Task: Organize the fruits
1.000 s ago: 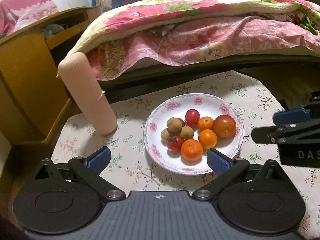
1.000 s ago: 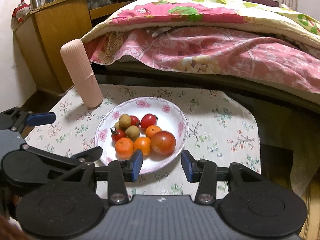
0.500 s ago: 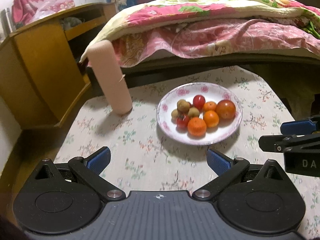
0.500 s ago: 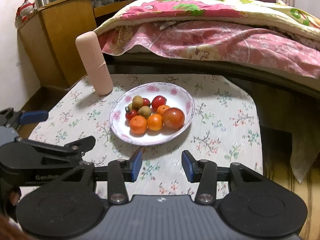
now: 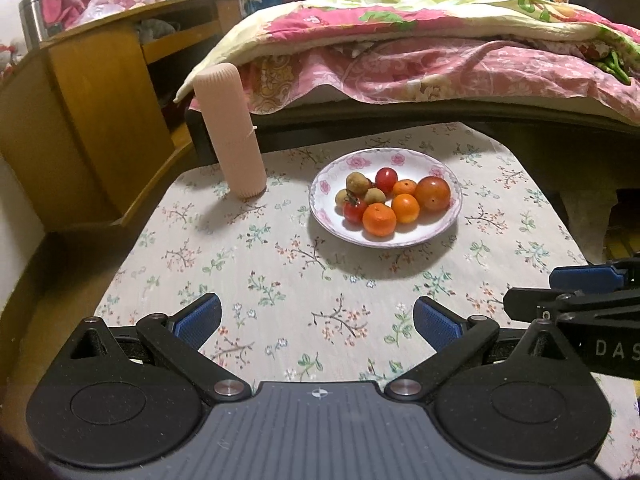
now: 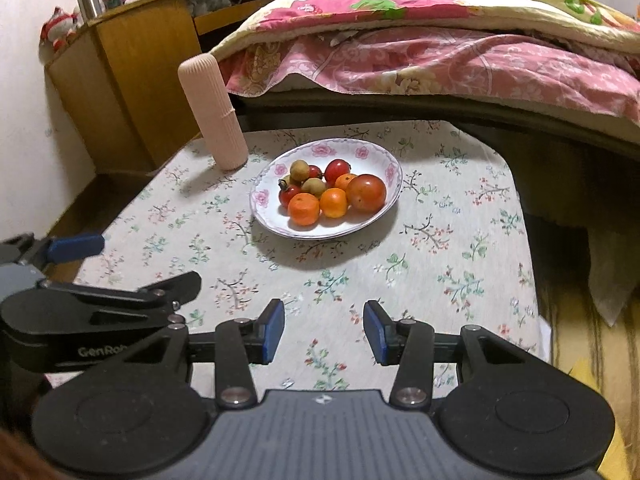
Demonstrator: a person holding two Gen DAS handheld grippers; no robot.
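Note:
A white plate with a pink flower rim [image 5: 404, 158] [image 6: 372, 152] sits on the floral tablecloth at the far middle. It holds several fruits: oranges [image 5: 379, 219] [image 6: 304, 209], a large red-orange tomato [image 5: 433, 193] [image 6: 366, 193], small red tomatoes [image 5: 386, 179] and brown longans [image 5: 357, 183]. My left gripper [image 5: 318, 320] is open and empty, near the table's front edge, well short of the plate. My right gripper [image 6: 324, 330] is open and empty, also short of the plate, to the right of the left one.
A tall pink ribbed cylinder [image 5: 230, 130] [image 6: 212, 116] stands left of the plate. A bed with a pink floral quilt [image 5: 420, 52] lies behind the table. A wooden cabinet [image 5: 96, 108] stands at the left. The table's right edge drops to the floor [image 6: 580, 300].
Both grippers have pulled back from the plate toward the table's front edge; the plate looks smaller and farther. Both stay open and empty.

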